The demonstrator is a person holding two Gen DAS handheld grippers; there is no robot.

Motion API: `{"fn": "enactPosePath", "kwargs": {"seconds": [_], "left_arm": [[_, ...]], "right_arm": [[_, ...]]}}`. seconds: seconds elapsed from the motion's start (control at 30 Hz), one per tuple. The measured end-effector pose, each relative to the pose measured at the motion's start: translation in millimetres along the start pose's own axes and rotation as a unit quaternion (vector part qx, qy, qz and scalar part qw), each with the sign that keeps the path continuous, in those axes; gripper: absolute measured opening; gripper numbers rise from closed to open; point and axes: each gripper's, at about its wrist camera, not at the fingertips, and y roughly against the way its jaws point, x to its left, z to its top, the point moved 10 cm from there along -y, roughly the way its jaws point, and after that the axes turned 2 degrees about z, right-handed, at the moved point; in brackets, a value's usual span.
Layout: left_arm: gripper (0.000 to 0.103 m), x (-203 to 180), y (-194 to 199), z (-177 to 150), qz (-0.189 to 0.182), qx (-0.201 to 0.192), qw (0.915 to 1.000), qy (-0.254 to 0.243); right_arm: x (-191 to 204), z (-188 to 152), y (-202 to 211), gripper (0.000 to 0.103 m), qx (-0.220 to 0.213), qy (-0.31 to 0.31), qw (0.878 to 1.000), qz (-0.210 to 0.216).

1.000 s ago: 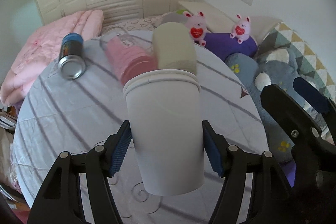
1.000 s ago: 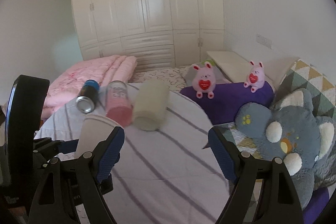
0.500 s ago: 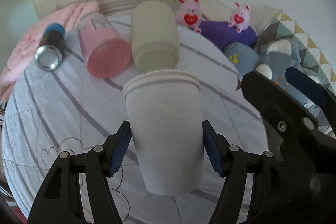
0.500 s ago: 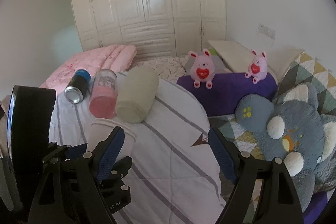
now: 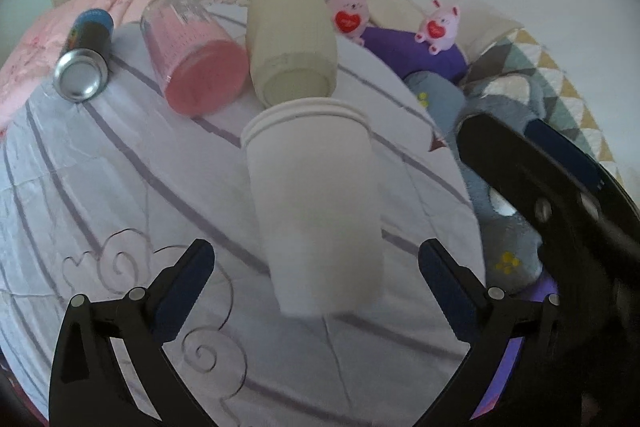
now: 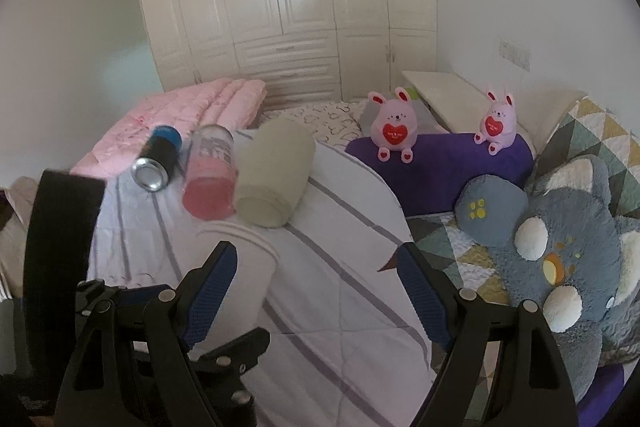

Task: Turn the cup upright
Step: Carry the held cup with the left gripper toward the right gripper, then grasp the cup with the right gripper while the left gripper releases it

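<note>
A white paper cup (image 5: 316, 203) stands upright, rim up, on the striped cloth of the round table (image 5: 100, 187). My left gripper (image 5: 316, 267) is open, its blue pads well apart on either side of the cup's base and not touching it. In the right wrist view the cup (image 6: 244, 247) shows partly behind my right gripper's left finger. My right gripper (image 6: 316, 279) is open and empty, above the table's right side.
A beige cup (image 5: 290, 43), a pink clear cup (image 5: 196, 63) and a dark can (image 5: 84, 59) lie on their sides at the back of the table. Plush toys (image 6: 560, 247), a purple cushion (image 6: 440, 163) and a pink quilt (image 6: 180, 115) surround the table.
My left gripper has opened and let go of the white cup, which now stands on the table. The left gripper also lowered toward the table. The right gripper shifted slightly.
</note>
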Motion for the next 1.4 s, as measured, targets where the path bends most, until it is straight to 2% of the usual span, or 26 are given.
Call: {"fn": "enactPosePath", "kwargs": {"seconds": [0.17, 0.33, 0.47, 0.63, 1.0, 1.23, 1.27, 1.3, 1.4], "left_arm": [[0.103, 15, 29, -13, -0.013, -0.008, 0.9999, -0.005], [0.103, 44, 53, -17, 0.011, -0.032, 0.9994, 0.009], [0.103, 69, 64, -18, 0.039, -0.049, 0.9979, 0.013], [0.103, 82, 62, -19, 0.042, -0.045, 0.9979, 0.016], [0.103, 80, 45, -18, 0.035, -0.028, 0.9990, 0.005], [0.103, 85, 38, -17, 0.033, -0.019, 0.9992, 0.012], [0.103, 85, 37, -17, 0.031, -0.018, 0.9993, 0.014], [0.103, 85, 36, -17, 0.029, -0.017, 0.9993, 0.015], [0.103, 81, 37, -17, 0.026, -0.019, 0.9994, 0.012]], "right_arm": [[13, 5, 6, 0.083, 0.023, -0.014, 0.999, 0.021], [23, -2, -5, 0.083, 0.074, -0.023, 0.997, 0.022], [34, -11, -19, 0.083, 0.119, -0.048, 0.990, 0.052], [47, -18, -39, 0.083, 0.173, -0.071, 0.980, 0.069], [58, -31, -84, 0.083, 0.268, -0.098, 0.954, 0.096], [60, -38, -100, 0.083, 0.288, -0.080, 0.948, 0.111], [60, -38, -101, 0.081, 0.286, -0.074, 0.949, 0.111], [59, -36, -101, 0.070, 0.281, -0.071, 0.950, 0.113], [60, -33, -98, 0.070, 0.270, -0.056, 0.954, 0.116]]}}
